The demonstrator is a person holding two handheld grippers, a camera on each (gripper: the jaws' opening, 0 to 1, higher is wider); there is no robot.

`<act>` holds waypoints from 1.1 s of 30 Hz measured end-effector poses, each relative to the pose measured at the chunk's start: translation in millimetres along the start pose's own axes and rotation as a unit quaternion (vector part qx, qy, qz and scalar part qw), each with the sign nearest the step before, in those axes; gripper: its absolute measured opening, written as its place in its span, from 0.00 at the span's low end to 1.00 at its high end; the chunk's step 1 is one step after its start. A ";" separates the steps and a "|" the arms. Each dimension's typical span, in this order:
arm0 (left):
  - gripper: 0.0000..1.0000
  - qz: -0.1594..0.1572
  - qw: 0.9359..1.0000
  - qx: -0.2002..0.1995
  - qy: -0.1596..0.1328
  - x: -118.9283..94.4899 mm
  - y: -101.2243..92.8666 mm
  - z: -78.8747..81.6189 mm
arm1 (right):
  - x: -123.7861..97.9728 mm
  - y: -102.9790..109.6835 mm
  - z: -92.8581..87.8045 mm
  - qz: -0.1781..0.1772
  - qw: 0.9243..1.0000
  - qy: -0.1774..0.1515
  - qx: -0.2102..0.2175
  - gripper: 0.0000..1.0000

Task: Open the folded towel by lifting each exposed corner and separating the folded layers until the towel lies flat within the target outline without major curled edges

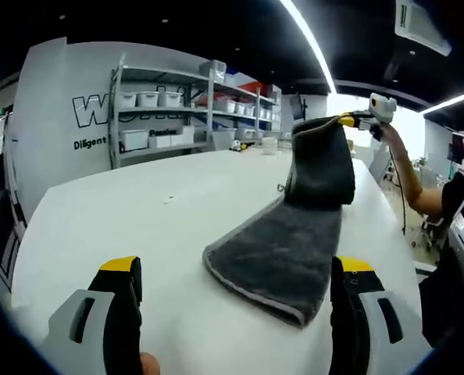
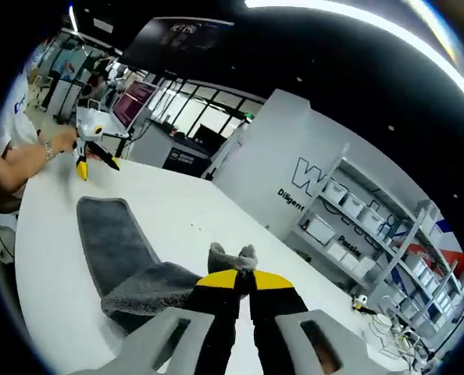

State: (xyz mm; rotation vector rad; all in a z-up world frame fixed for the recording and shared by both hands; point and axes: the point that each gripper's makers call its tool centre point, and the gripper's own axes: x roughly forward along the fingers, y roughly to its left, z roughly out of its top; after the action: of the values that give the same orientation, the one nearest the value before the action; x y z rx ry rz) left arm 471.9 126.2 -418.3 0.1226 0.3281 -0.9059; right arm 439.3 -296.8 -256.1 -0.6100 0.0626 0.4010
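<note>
Left gripper view, L to R: shelving unit (image 1: 193, 105) w/ white bins against a white wall w/ lettering, then the white table (image 1: 123, 211). The left gripper (image 1: 232, 305) sits low at the near edge, yellow-tipped jaws wide apart w/ nothing between them — it hovers just short of the towel. The grey towel (image 1: 283, 258) lies centre-right on the table, near end flat w/ a pale hem; its far end is pulled up off the surface, hanging from the right gripper (image 1: 349, 119), which has the top corner pinched. A person's arm reaches in from the right.

Right gripper view, L to R: left gripper (image 2: 95, 160) at the far table edge, jaws apart, held by a hand. Towel (image 2: 115, 234) stretches across the table (image 2: 44, 258) toward the camera — it rises to the right gripper (image 2: 244, 277), jaws closed tight on a bunched corner poking out above the yellow tips. Shelves (image 2: 372, 226) at right.
</note>
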 end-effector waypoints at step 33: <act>0.99 0.001 1.000 0.003 0.004 -1.0 1.3 -0.6 | -43.8 -89.8 -36.7 -0.103 0.994 0.029 0.039 0.01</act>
State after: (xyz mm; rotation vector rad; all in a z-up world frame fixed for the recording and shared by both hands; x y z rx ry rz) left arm 472.2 127.9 -418.6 0.1321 0.3335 -0.9042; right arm 435.6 -399.9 -229.7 -0.5455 0.0687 0.1803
